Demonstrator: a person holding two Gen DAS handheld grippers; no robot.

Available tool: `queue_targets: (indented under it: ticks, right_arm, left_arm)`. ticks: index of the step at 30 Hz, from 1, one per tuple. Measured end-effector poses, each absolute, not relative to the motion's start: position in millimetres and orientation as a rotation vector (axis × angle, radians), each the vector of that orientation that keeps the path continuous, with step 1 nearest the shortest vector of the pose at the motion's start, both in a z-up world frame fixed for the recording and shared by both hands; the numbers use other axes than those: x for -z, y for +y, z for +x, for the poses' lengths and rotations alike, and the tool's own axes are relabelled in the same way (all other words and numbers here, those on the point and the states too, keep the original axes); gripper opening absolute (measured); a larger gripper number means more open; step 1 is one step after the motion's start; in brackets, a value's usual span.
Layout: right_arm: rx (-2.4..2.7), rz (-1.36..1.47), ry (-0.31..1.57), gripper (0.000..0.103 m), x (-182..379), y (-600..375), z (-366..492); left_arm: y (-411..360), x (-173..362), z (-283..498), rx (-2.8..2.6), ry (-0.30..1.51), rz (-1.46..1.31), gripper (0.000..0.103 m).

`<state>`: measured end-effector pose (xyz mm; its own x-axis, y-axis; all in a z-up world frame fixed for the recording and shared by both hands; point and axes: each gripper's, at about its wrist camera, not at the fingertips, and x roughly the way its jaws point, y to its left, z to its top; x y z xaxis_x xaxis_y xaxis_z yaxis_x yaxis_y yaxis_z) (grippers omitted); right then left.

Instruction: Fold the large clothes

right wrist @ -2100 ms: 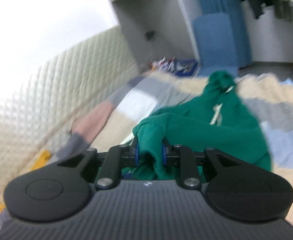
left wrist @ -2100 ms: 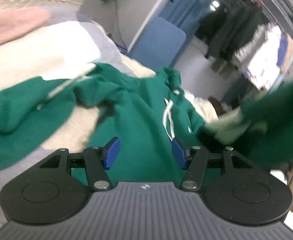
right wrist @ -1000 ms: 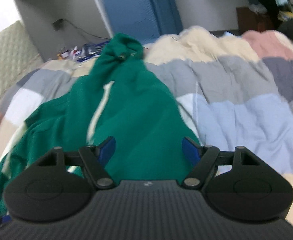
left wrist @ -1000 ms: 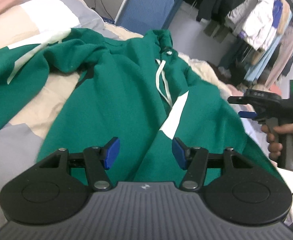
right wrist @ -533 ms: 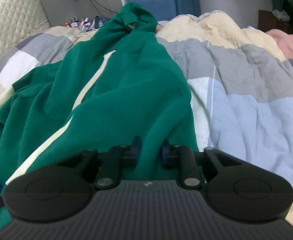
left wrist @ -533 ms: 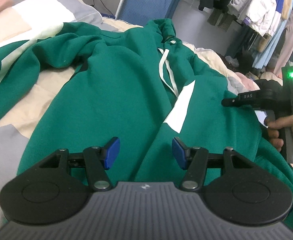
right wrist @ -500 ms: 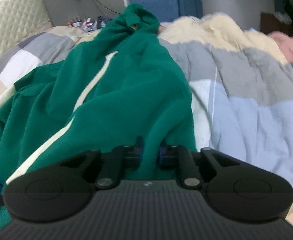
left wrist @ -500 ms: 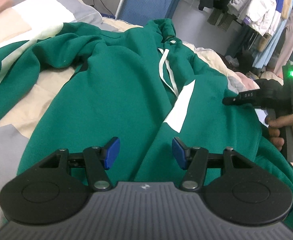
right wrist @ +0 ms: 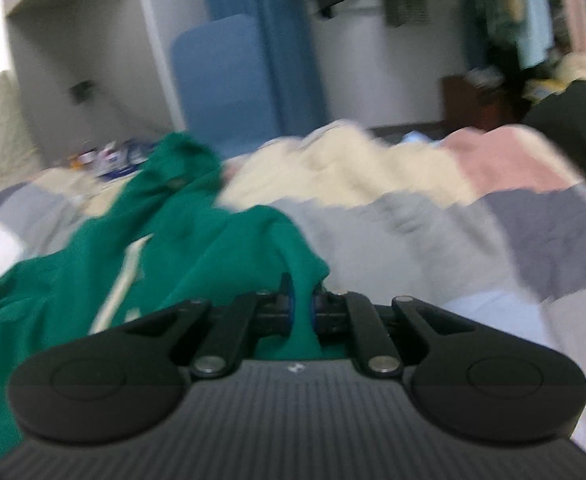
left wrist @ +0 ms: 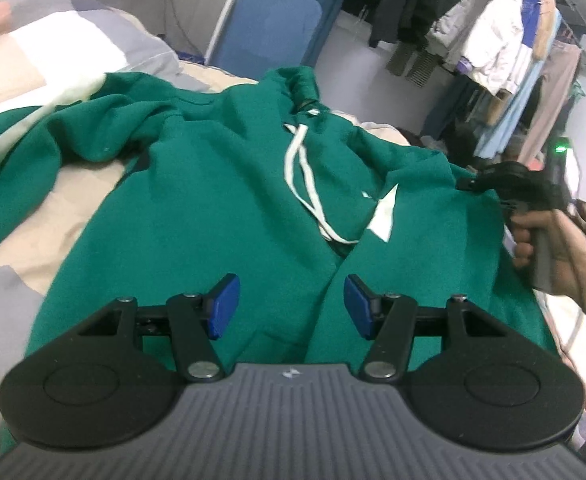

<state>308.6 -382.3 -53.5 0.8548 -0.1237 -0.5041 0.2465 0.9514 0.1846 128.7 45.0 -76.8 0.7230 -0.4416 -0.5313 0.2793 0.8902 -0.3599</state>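
Garment: a green hoodie (left wrist: 221,208) lies front up on the bed (left wrist: 21,216), its hood at the far end and one sleeve trailing off to the left.
Drawstring: a white drawstring (left wrist: 307,184) runs down the chest from the neck.
Left hand-held gripper (left wrist: 289,306): released, its blue pads (left wrist: 223,304) apart above the lower front of the hoodie, with no cloth between them.
Right hand-held gripper (right wrist: 301,308): clenched on a fold of the hoodie's right edge, the green cloth pinched between the pads and pulled up off the quilt; this view is blurred, so which part of the edge it is I cannot tell.
Person: a hand (left wrist: 549,248) grips the right tool's handle beside the hoodie.
Background: a clothes rack (left wrist: 493,40) stands beyond the bed.
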Motion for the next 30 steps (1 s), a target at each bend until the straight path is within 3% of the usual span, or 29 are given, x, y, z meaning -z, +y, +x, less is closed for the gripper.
queue_targets:
  ticks: [9, 15, 17, 21, 24, 30]
  right_arm:
    - [0.279, 0.263, 0.595, 0.01, 113, -411, 336]
    - [0.278, 0.33, 0.567, 0.014, 113, -415, 330]
    - [0.285, 0.328, 0.558, 0.021, 109, -414, 326]
    - [0.263, 0.358, 0.539, 0.051, 90, -406, 305]
    - [0.23, 0.314, 0.518, 0.056, 71, -388, 284]
    - [0.114, 0.28, 0.471, 0.056, 32, -352, 234]
  left_arm:
    - [19, 97, 136, 0.446, 0.707, -0.206, 0.063]
    - [13, 103, 144, 0.428, 0.705, -0.183, 0.063]
    - [15, 101, 144, 0.418, 0.689, -0.186, 0.063]
    - [26, 91, 140, 0.363, 0.65, -0.175, 0.063]
    - [37, 82, 133, 0.302, 0.616, -0.183, 0.063]
    - [59, 67, 121, 0.207, 0.569, -0.181, 0.063]
